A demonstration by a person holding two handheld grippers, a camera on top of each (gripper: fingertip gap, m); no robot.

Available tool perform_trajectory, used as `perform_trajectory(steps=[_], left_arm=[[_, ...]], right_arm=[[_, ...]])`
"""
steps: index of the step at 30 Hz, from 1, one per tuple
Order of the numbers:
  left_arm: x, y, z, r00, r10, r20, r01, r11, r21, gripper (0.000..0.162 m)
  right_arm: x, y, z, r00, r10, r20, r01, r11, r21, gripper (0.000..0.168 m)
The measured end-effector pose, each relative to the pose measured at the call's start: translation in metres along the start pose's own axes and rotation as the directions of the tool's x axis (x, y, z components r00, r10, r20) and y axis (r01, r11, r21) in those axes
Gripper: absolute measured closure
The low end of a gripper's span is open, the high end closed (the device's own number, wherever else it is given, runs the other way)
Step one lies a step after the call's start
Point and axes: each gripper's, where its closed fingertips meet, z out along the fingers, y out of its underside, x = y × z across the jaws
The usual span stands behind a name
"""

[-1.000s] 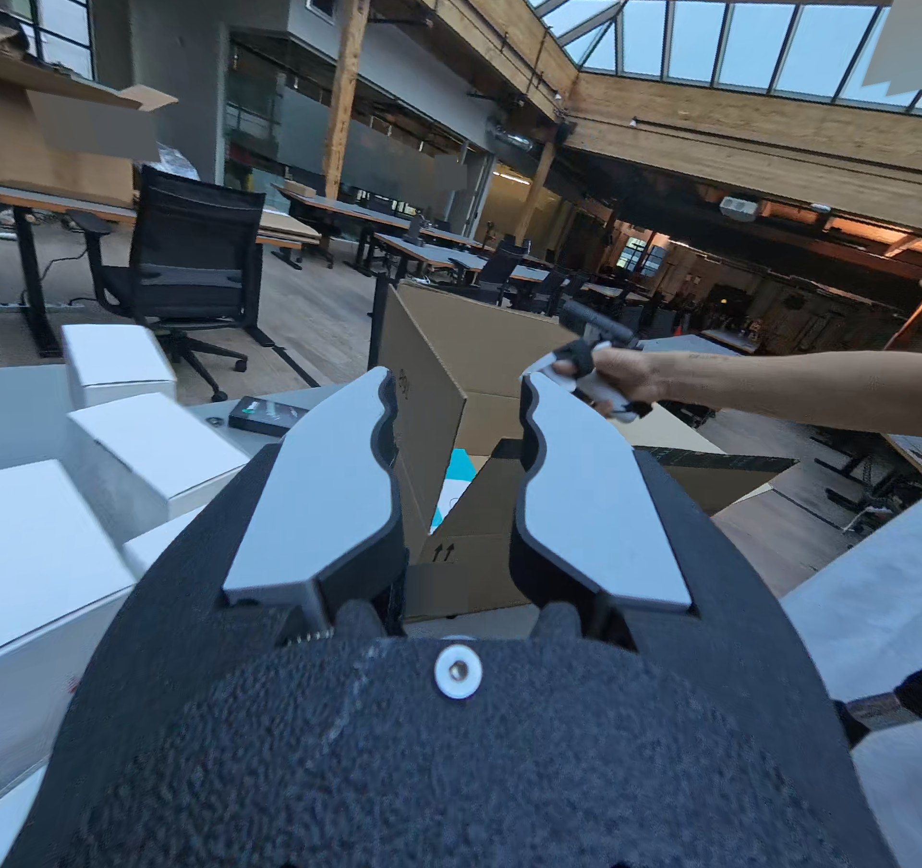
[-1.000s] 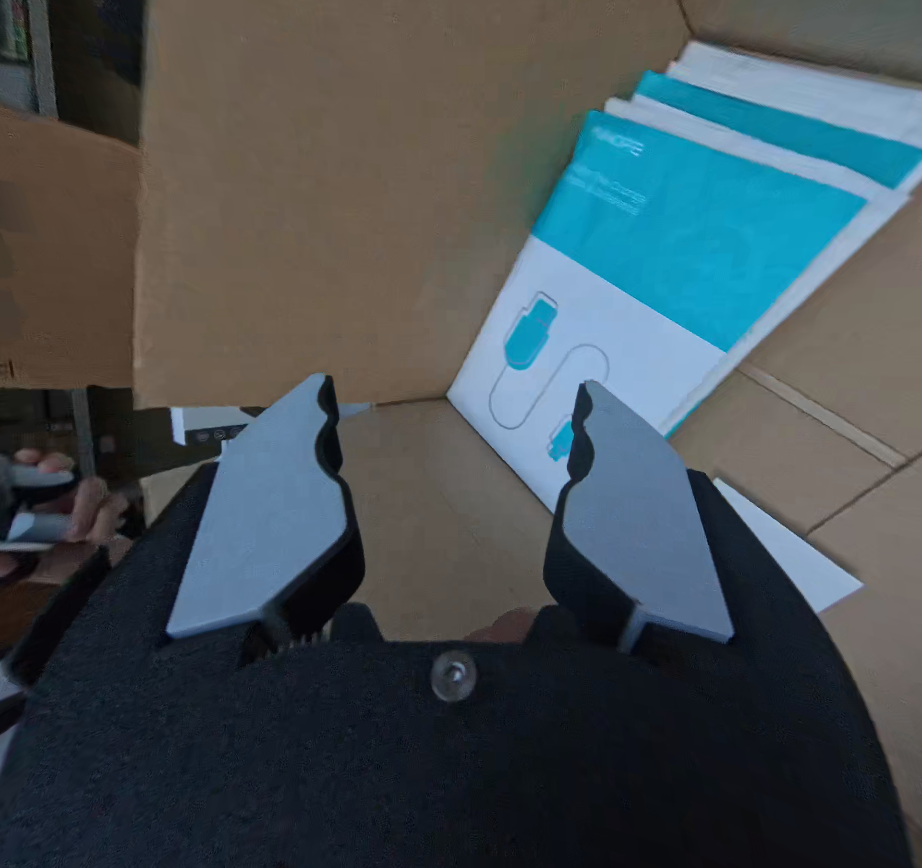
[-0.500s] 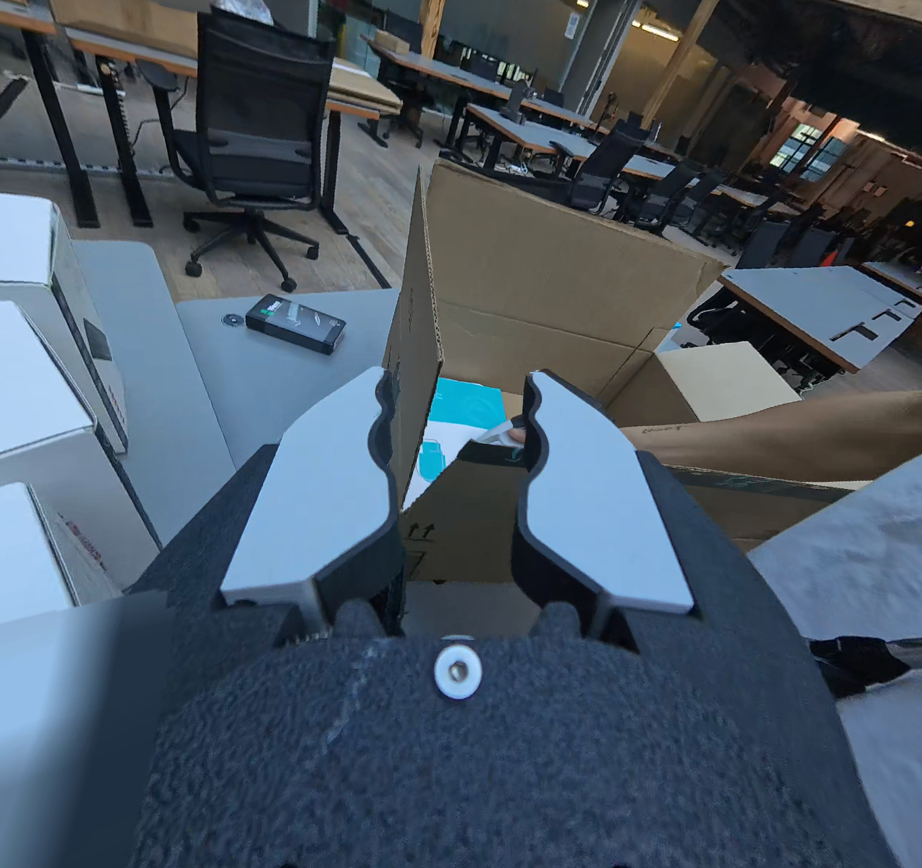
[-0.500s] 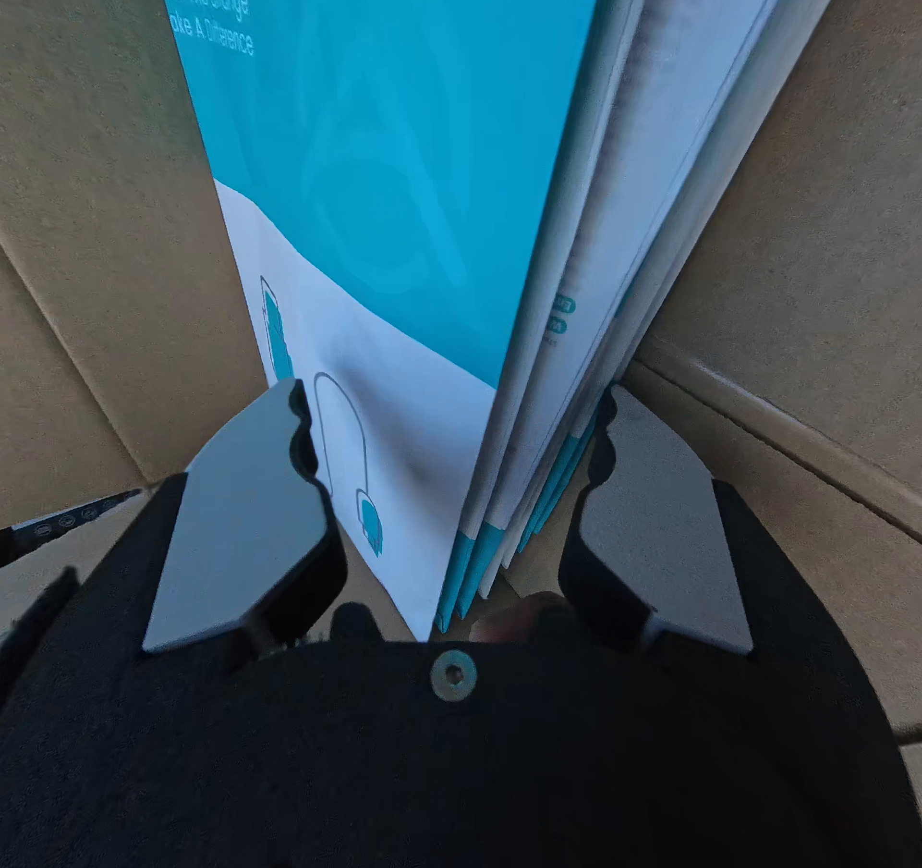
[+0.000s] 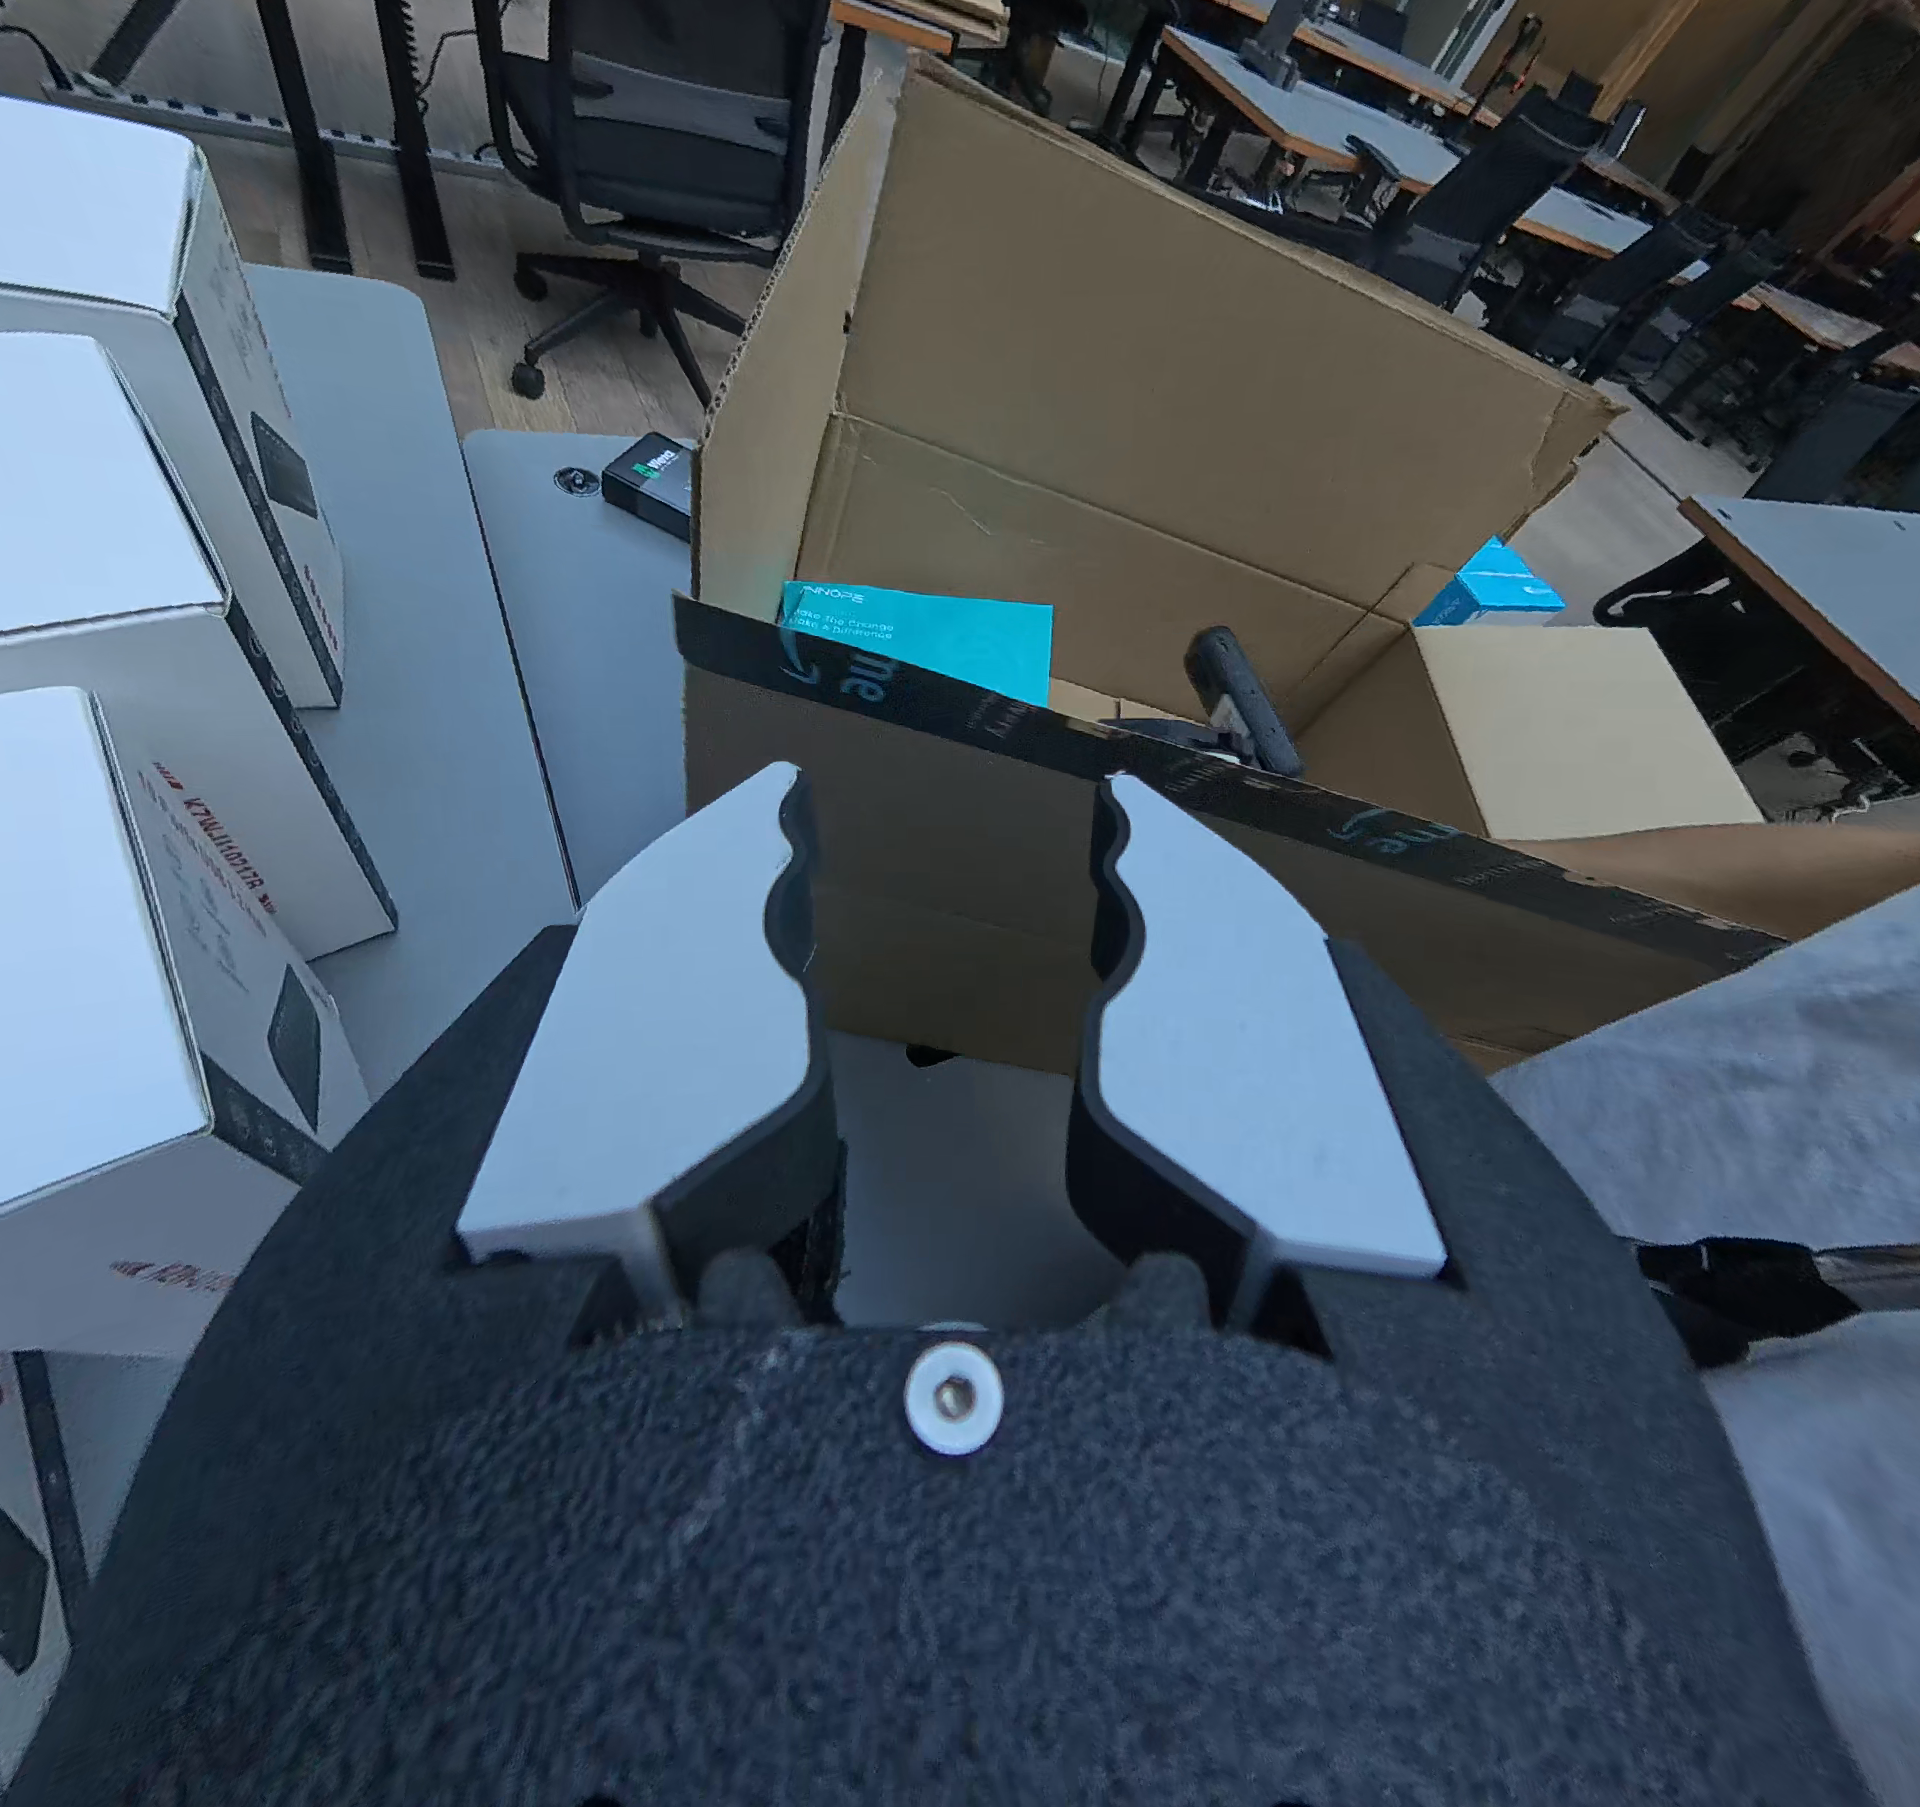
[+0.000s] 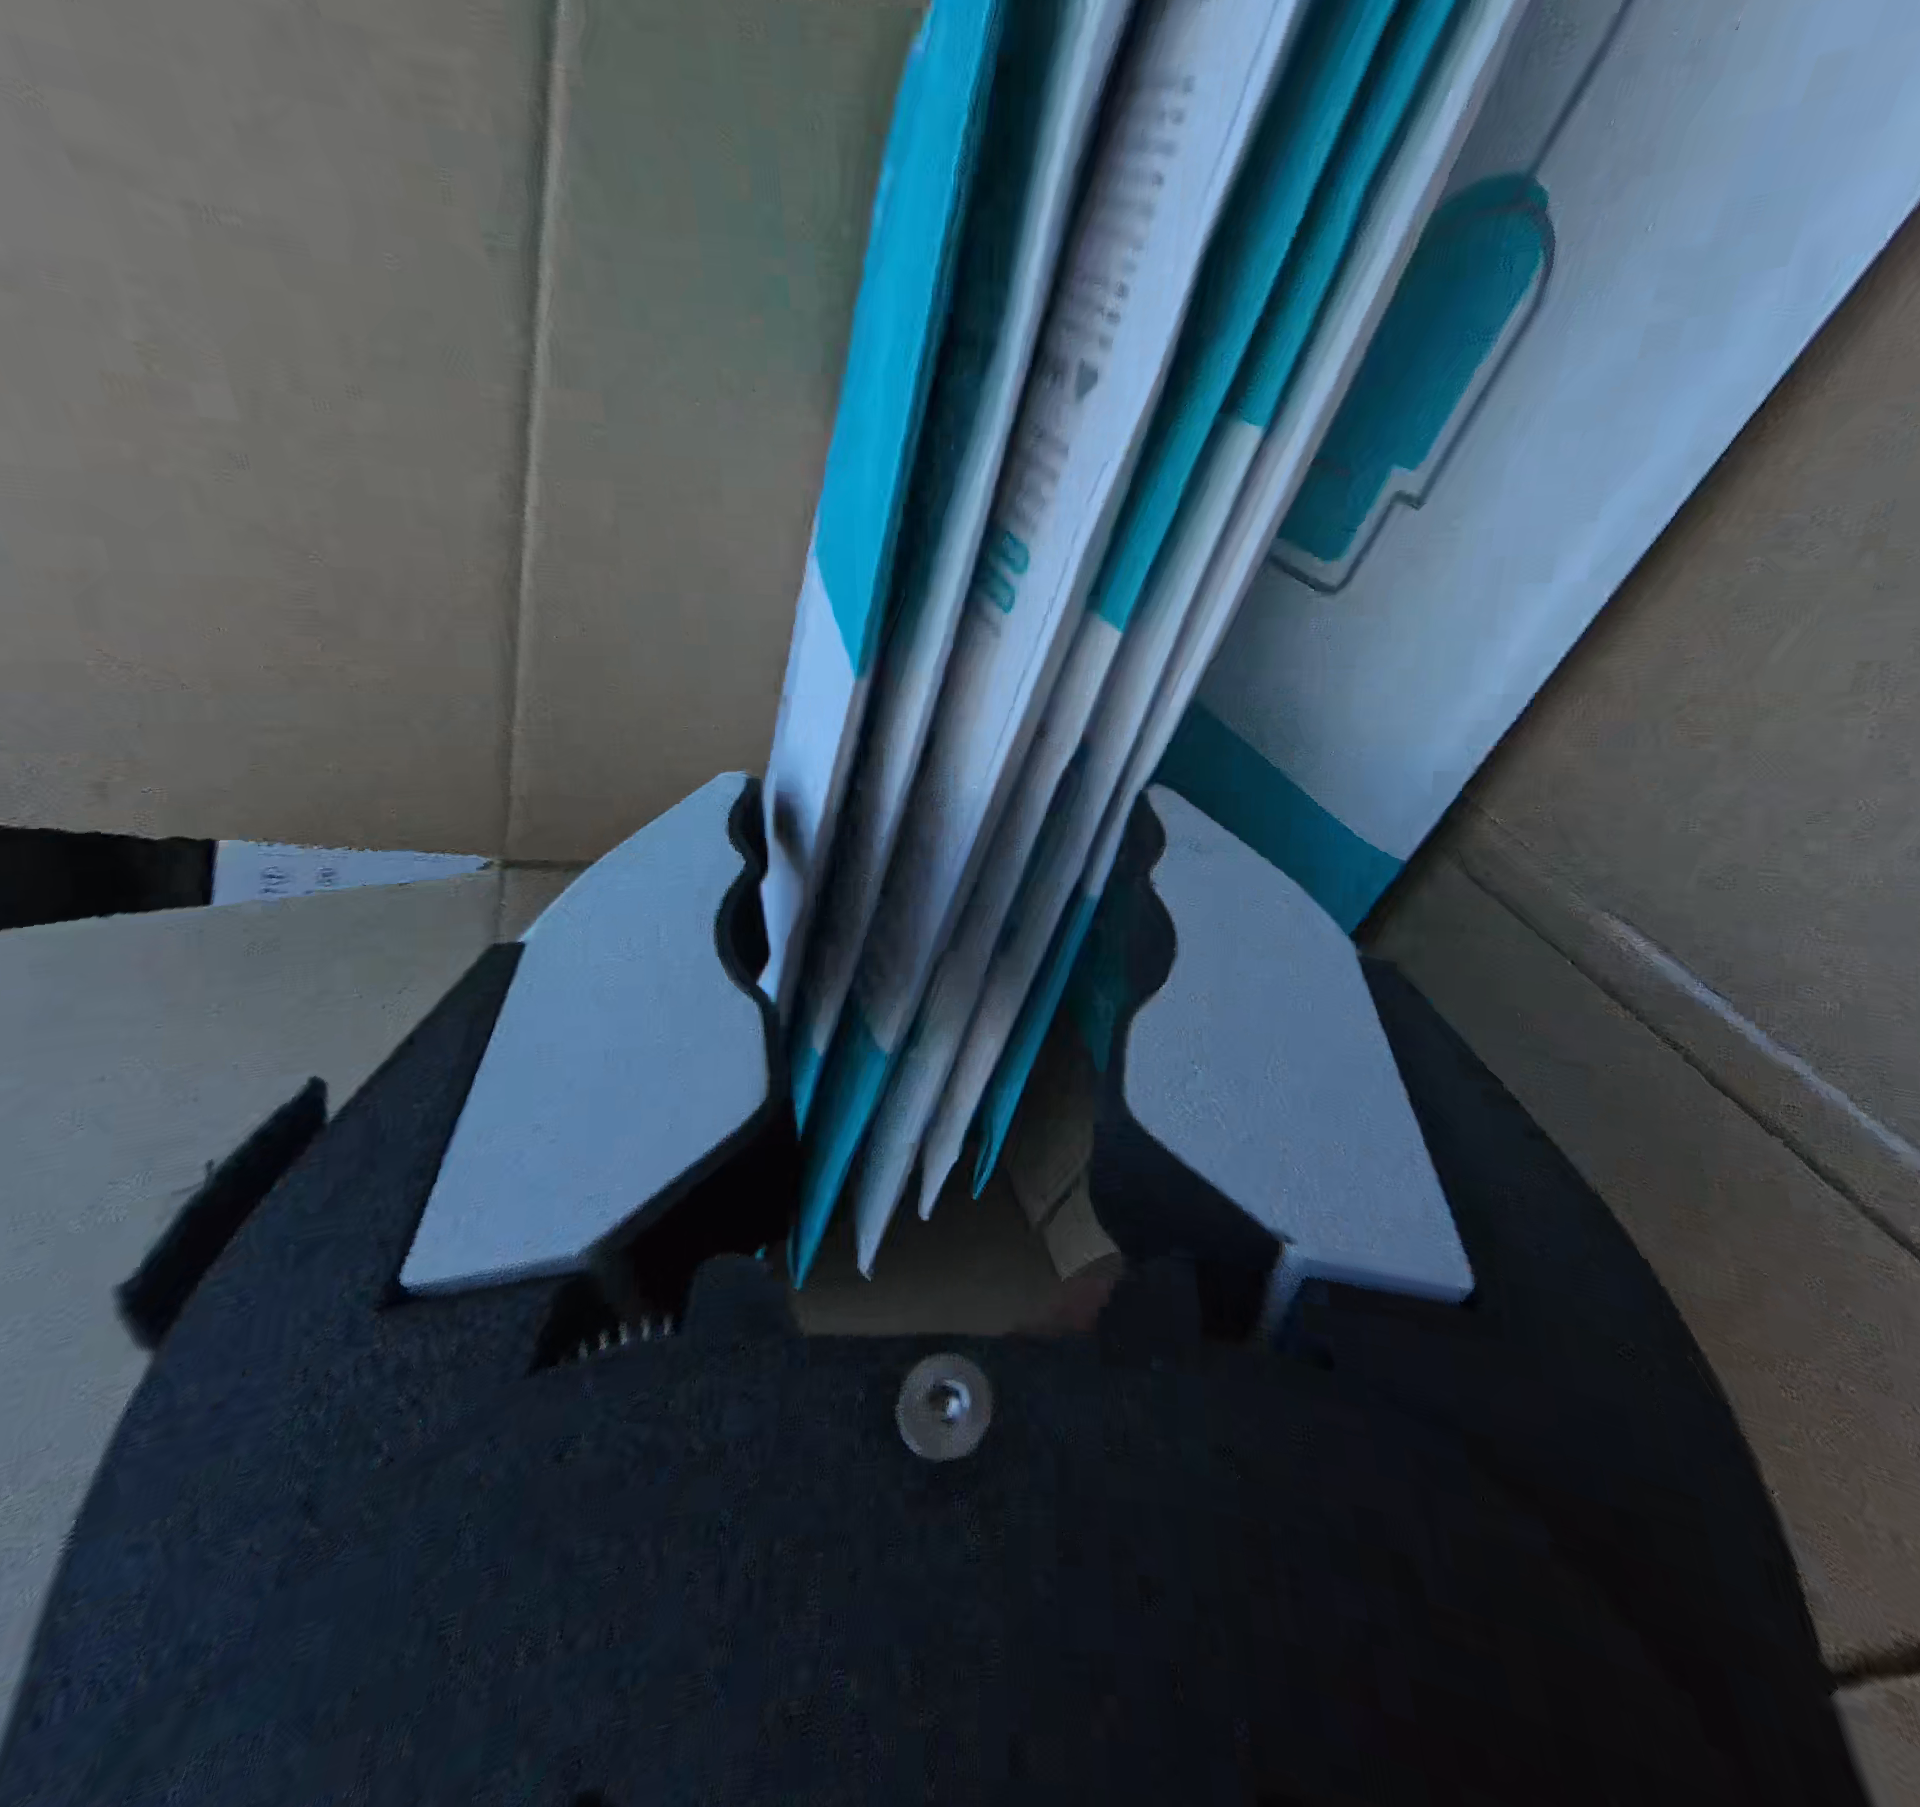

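Cardboard box (image 5: 1143, 427) hides right gripper (image 6: 943, 884) | packets' (image 6: 1039, 510) tops cropped

From my left gripper (image 5: 951, 910), the open cardboard box (image 5: 1143, 531) sits straight ahead on the table (image 5: 582, 677), its near wall just past my parted fingers. Stacked boxes (image 5: 125, 614) line the table to my left. A small case (image 5: 649, 479) lies on the table at the cardboard box's far-left corner. Flat packets (image 5: 925, 635) stand inside the cardboard box toward its left, and the handle of my right gripper (image 5: 1242, 697) pokes up inside, right of them. An office chair (image 5: 675, 84) stands on the floor beyond the table. In the right wrist view, my right gripper (image 6: 940, 905) is down inside the box with the packets (image 6: 1039, 510) standing on edge between its fingers, one more leaning behind on the right against the wall.
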Motion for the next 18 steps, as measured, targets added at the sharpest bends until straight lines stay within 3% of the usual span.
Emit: perform_trajectory(steps=[1,3,4,5,6,8,10,11,13,14,16,18], left_arm=[[0.001,0.002,-0.001,1.000,0.002,0.002,-0.002,1.000,-0.007,0.112],[0.001,0.007,-0.002,1.000,0.002,0.013,-0.002,1.000,-0.018,0.112],[0.002,0.008,-0.004,1.000,0.001,0.013,-0.001,1.000,-0.022,0.112],[0.003,0.009,-0.006,1.000,0.002,0.015,-0.001,1.000,-0.026,0.112],[0.003,0.011,-0.009,1.000,0.004,0.022,-0.003,1.000,-0.031,0.112],[0.001,0.015,-0.015,0.999,0.008,0.041,-0.006,0.999,-0.039,0.112],[0.001,0.020,-0.020,0.999,-0.013,0.046,0.015,0.999,-0.038,0.112],[0.001,0.022,-0.022,0.999,-0.023,0.042,0.025,0.999,-0.040,0.112],[-0.002,0.026,-0.025,0.998,-0.040,0.045,0.042,0.998,-0.042,0.112],[-0.003,0.027,-0.027,0.998,-0.048,0.042,0.049,0.998,-0.042,0.112],[-0.006,0.027,-0.030,0.997,-0.061,0.040,0.063,0.997,-0.039,0.112],[-0.010,0.029,-0.032,0.996,-0.083,0.037,0.085,0.995,-0.044,0.112]], right_arm=[[0.011,0.006,0.013,0.997,0.027,-0.069,-0.032,0.997,-0.066,0.074],[0.028,0.018,0.034,0.979,0.088,-0.186,-0.123,0.975,-0.187,0.078],[0.027,0.014,0.039,0.978,0.080,-0.193,-0.118,0.975,-0.190,0.090],[0.019,0.009,0.042,0.984,0.074,-0.159,-0.102,0.978,-0.179,0.112],[0.002,0.001,0.044,0.995,0.075,-0.061,-0.083,0.986,-0.143,0.120],[-0.033,-0.013,0.047,0.990,0.071,0.118,-0.066,0.997,-0.045,0.119],[-0.021,-0.016,0.058,0.999,0.034,-0.003,-0.034,0.999,-0.021,0.105],[-0.006,-0.010,0.067,0.995,0.033,-0.097,-0.041,0.996,-0.078,0.081],[0.019,-0.002,0.080,0.973,0.092,-0.211,-0.126,0.980,-0.154,0.086],[0.024,-0.005,0.079,0.966,0.122,-0.228,-0.159,0.976,-0.151,0.096],[0.019,-0.014,0.078,0.978,0.151,-0.146,-0.170,0.977,-0.128,0.116],[0.007,-0.023,0.077,0.988,0.147,-0.054,-0.152,0.981,-0.118,0.119]])
